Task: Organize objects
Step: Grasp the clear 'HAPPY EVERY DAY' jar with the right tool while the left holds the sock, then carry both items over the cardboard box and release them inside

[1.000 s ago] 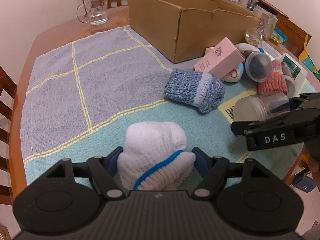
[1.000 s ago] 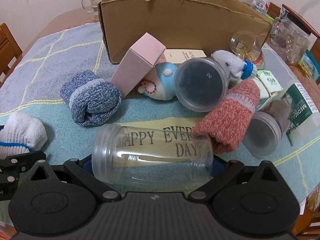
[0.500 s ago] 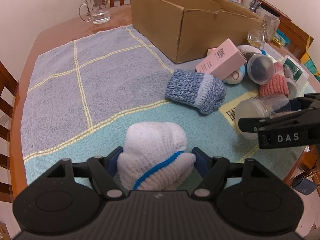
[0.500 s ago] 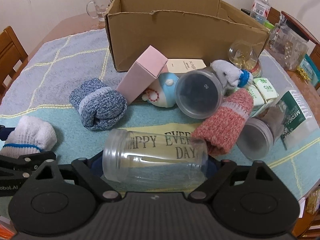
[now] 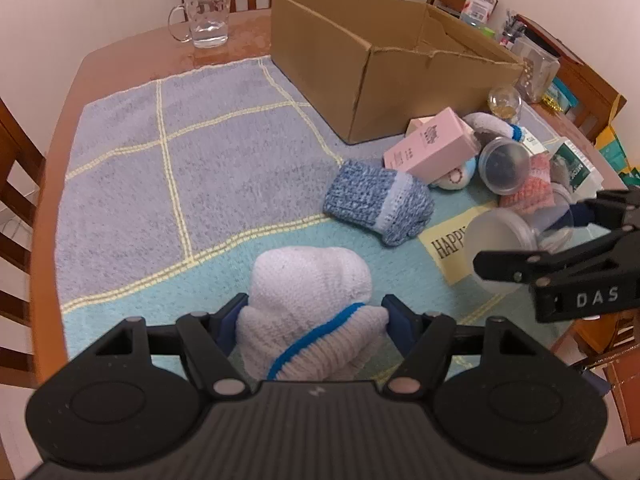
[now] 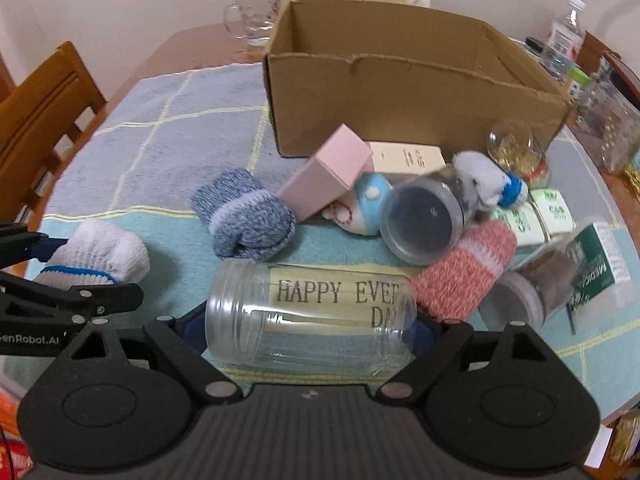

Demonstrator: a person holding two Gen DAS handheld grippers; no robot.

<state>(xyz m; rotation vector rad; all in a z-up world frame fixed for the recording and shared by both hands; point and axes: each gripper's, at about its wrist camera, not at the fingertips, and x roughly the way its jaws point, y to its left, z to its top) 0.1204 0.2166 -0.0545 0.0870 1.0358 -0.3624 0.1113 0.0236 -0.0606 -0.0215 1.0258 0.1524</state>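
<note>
While the left tool (image 5: 314, 316) squeezes a rolled white sock (image 5: 308, 304) with a blue stripe, its blue pads (image 5: 394, 318) are pressing in on both sides and the jaws are closing further on the knit. In the left wrist view the sock sits at 6 o'clock, over the teal part of the mat (image 5: 160, 168).

The right tool (image 6: 310, 326) is clamped on a clear plastic jar (image 6: 308, 320) lying sideways, its open mouth at 9 o'clock in the right wrist view. Pads touch both ends of the jar. Printed lettering on the yellow patch of the mat shows through the jar wall. In the left wrist view the same jar appears at 3 o'clock between the right tool's black fingers.

Cardboard box (image 6: 404, 92): open top, at 12 o'clock in the right wrist view, inside not fully visible.

Between box and jar, a loose pile:
- blue sock roll (image 6: 244, 216), at 10 o'clock from the jar, apart from it
- pink carton (image 6: 328, 176), tilted, leaning on a small blue-and-white figure (image 6: 366, 208)
- second clear jar (image 6: 424, 220) on its side, mouth facing the camera
- pink sock roll (image 6: 464, 272), touching the held jar's right end or just beside it; cannot tell which

Glass mug (image 5: 204, 18) stands upright on the bare wooden surface (image 5: 120, 60) at 11 o'clock in the left wrist view, well apart from the pile.
</note>
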